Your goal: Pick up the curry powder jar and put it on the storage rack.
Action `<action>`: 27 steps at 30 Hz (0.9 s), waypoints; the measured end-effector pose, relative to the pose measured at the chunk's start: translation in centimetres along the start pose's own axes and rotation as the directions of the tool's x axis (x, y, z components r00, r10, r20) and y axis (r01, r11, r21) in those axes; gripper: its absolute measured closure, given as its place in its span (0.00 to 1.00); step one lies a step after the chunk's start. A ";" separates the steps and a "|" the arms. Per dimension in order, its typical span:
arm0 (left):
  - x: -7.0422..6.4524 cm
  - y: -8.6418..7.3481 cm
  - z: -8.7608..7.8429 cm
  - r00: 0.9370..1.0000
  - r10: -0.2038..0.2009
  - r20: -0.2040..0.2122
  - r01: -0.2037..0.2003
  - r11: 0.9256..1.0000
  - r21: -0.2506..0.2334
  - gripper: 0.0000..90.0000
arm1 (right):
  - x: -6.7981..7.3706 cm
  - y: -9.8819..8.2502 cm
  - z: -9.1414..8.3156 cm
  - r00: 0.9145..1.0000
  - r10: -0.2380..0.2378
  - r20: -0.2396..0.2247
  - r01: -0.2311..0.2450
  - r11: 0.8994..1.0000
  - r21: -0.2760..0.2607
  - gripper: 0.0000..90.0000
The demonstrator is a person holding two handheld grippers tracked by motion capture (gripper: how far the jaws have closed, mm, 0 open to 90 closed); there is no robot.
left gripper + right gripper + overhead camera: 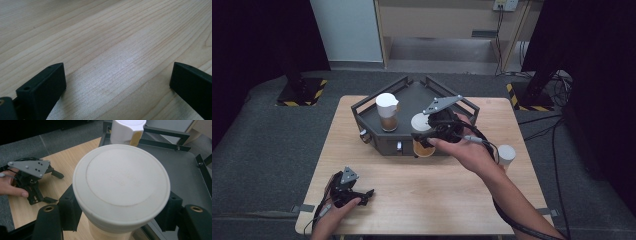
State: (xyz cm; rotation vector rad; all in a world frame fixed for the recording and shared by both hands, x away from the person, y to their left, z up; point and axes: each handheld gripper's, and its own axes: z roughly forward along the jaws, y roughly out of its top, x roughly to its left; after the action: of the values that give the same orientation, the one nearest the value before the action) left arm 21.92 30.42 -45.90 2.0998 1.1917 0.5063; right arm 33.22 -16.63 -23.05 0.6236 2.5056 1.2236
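Note:
My right gripper is shut on a tan paper cup with a white lid. Its black pads press on the cup's sides just under the lid. The cup hangs at the front rim of a dark metal tray. A second lidded cup, with a brown lower half, stands upright on the tray's left part and shows behind the held cup. My left gripper lies near the table's front left corner. Its jaws stand open over bare wood, with nothing between them.
A white cylinder stands near the right edge of the wooden table, close behind my right forearm. The tray has raised frame rails around it. Grey floor surrounds the table, and cables trail at the right.

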 end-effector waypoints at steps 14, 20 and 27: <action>0.0 0.0 0.0 1.000 0.002 0.000 -0.002 1.000 0.002 0.00 | -0.6 1.4 0.1 1.000 0.010 0.014 -0.010 1.000 -0.024 0.38; 0.0 0.0 0.0 1.000 0.002 0.001 -0.002 1.000 0.002 0.00 | -1.2 1.6 0.4 1.000 0.022 0.020 -0.021 0.999 -0.030 0.38; 0.0 0.0 0.0 1.000 0.002 0.001 -0.002 1.000 0.002 0.00 | -1.6 1.9 0.6 0.999 0.029 0.033 -0.028 0.999 -0.033 0.38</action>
State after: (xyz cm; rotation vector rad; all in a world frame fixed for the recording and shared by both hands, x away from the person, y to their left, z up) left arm 21.94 30.44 -45.87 2.1031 1.1900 0.5050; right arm 35.37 -15.97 -21.78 0.6689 2.4531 1.2507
